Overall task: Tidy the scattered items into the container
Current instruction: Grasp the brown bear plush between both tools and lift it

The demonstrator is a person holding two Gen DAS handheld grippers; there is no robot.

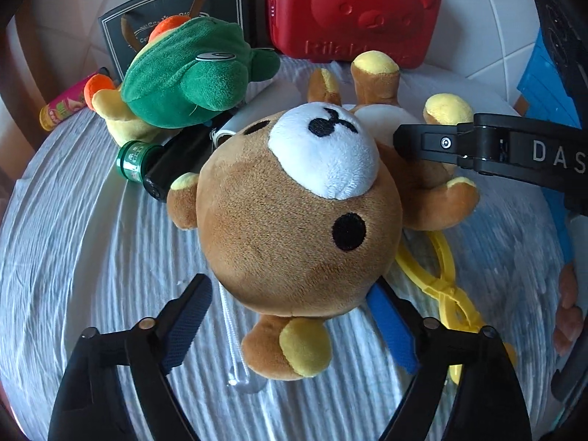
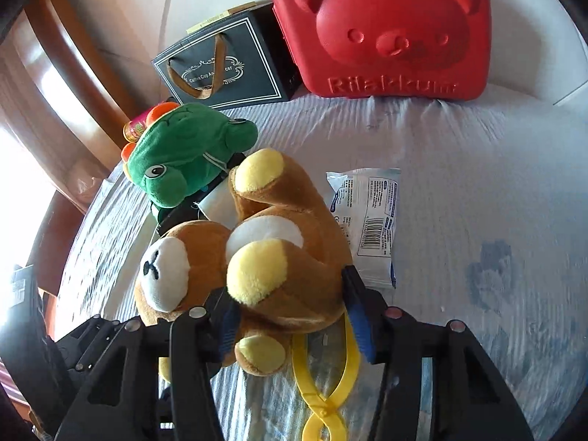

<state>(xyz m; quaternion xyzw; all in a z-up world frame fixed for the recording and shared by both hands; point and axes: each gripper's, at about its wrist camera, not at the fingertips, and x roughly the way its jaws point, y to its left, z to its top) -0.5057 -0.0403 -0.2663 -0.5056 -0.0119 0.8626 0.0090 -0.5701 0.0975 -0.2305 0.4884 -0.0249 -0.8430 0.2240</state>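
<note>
the brown bear [image 2: 279,257] is found lying on its back on the tabletop [image 2: 459,183], and its body is squeezed between the fingers of the right gripper [image 2: 290,316]. its head is pointed toward the left gripper [image 1: 290,327], which is spread wide around the head and looks not closed on it. the red case [image 2: 382,29] is seen far ahead of both.

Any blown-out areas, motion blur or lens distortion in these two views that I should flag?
Right wrist view: daylight blows out the left edge, and the red Rilakkuma case shows soft glare. Left wrist view: evenly lit, the bedsheet smears toward the rim, while the brown bear plush stays sharp. Both views: strong fisheye bending and dark vignetted corners.
</note>
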